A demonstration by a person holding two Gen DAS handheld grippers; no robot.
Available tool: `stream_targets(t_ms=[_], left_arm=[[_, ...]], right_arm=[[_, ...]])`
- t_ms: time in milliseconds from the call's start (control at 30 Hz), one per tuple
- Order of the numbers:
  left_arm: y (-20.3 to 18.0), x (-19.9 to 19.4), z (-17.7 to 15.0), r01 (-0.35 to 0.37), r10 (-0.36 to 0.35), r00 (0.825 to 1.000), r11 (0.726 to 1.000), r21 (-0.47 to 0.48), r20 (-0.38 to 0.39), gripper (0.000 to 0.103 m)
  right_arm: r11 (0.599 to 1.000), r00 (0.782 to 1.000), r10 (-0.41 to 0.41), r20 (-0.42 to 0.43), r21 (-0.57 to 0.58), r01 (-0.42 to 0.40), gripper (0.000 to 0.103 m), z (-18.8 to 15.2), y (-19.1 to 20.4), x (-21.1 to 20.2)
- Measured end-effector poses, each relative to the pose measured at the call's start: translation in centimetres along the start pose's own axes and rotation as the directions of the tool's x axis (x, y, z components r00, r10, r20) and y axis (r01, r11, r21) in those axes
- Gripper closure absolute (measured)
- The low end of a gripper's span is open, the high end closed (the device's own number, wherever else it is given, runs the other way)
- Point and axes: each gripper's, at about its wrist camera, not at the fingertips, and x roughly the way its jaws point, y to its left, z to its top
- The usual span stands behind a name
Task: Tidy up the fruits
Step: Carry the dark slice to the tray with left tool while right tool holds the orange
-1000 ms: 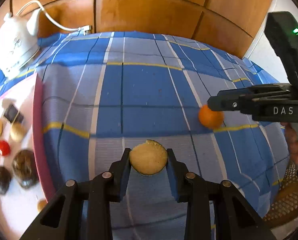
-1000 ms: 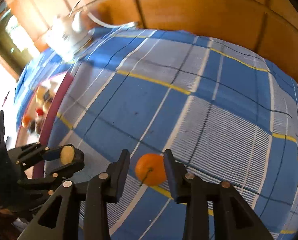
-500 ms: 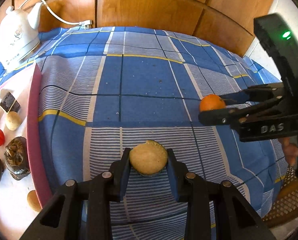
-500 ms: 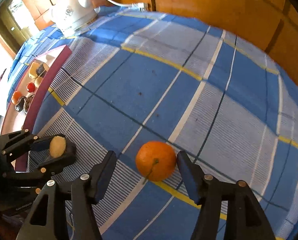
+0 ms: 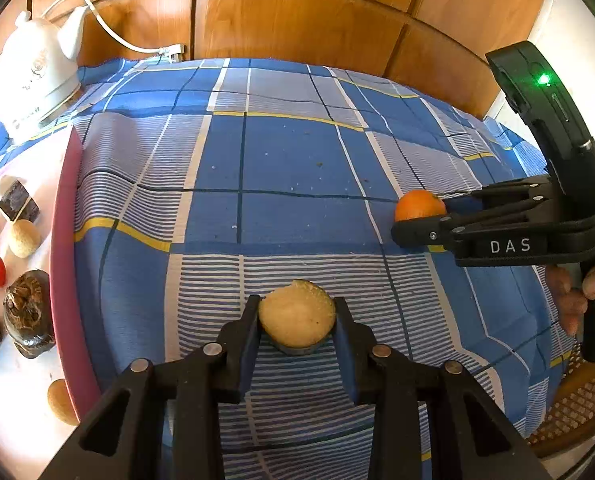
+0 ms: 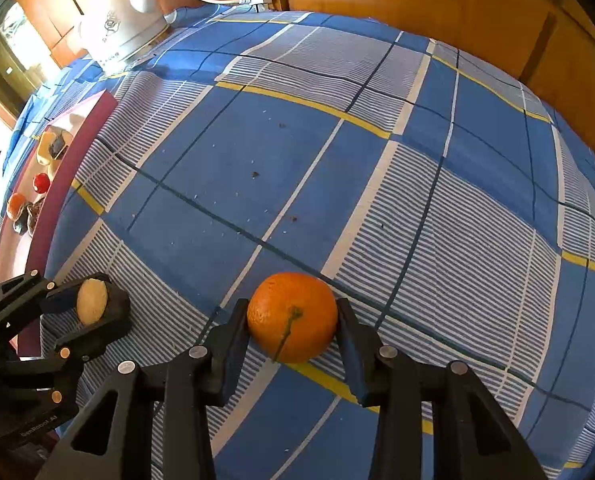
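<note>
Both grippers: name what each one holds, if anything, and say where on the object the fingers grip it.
Left gripper pinches a tan round fruit by its sides. Right gripper, jaws just closing, clasps the orange across its sides.

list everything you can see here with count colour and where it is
orange: 1, orange, on the checked cloth between the right gripper's pads
round tan fruit: 1, pale tan, between the left gripper's pads
tray: 1, white with maroon rim, left edge of the table
fruits on tray: several, tan, dark brown, one red
kettle: 1, white, far left corner, with a white cord
tablecloth: 1, blue and grey check with yellow lines
cabinet doors: wooden, behind the table
left gripper: black, shut on the tan fruit
right gripper: black, jaws just closing, pads on the orange
hand: 1, on the right gripper's handle
</note>
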Motion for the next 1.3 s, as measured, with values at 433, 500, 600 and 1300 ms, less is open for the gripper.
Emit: stream_targets(t_ms=[433, 500, 600, 1300], left_arm=[[-0.2, -0.6, 0.2, -0.021, 0.02, 1.0, 1.0, 0.003, 0.006, 0.069], [-0.2, -1.1, 0.2, -0.017, 0.017, 1.0, 1.0, 0.005, 0.016, 0.069], [-0.3, -2.5, 0.4, -0.018, 0.017, 0.999, 1.0, 0.011, 0.05, 0.069], [2.1, -8.0, 0.7, -0.044, 0.053, 0.99, 0.996, -0.074, 0.127, 0.069]], right_arm=[[0.999, 0.999, -0.031, 0.007, -0.029, 0.031, 0.06, -0.3, 0.5, 0.1], [0.998, 0.999, -0.045, 0.016, -0.044, 0.046, 0.06, -0.3, 0.7, 0.1], [0.996, 0.998, -0.062, 0.025, -0.068, 0.064, 0.06, -0.3, 1.1, 0.3], [0.98, 0.991, -0.118, 0.065, -0.151, 0.127, 0.061, -1.7, 3.5, -0.4]])
